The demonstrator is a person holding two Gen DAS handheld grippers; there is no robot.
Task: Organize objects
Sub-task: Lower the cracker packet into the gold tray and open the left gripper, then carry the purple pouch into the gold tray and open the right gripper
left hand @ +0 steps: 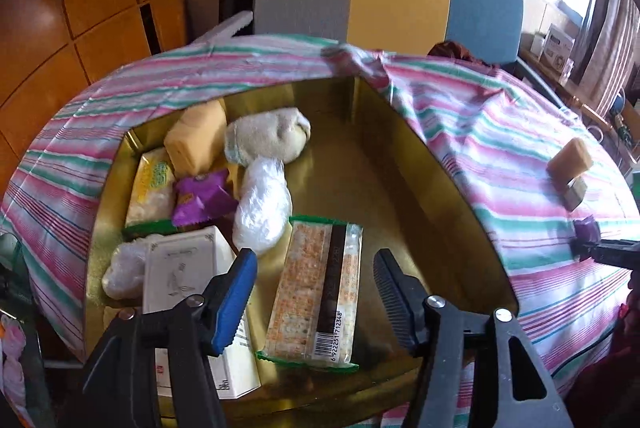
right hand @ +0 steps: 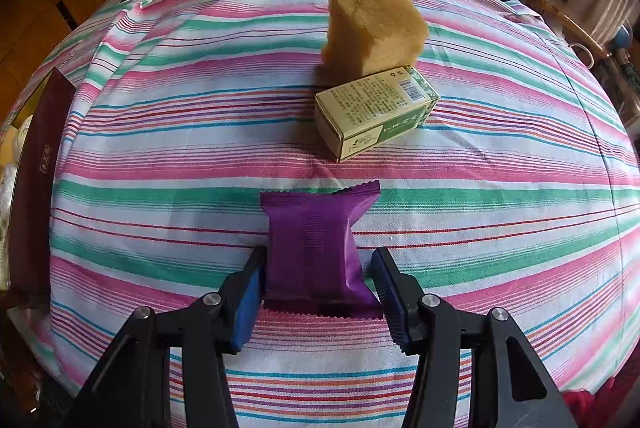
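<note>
Purple packet (right hand: 316,248) between right hand-held gripper (right hand: 318,288) pads (bare striped cloth (right hand: 160,187) leftward)

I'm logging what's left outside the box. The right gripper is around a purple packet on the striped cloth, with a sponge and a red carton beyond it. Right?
Not quite: the carton is green and cream, not red, as the right wrist view shows. The rest holds: the right gripper is around the purple packet on the striped cloth, with the sponge beyond.

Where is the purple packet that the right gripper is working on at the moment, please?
In the right wrist view, the purple packet lies on the striped cloth between the right gripper fingers, nearer than the green box.
</note>
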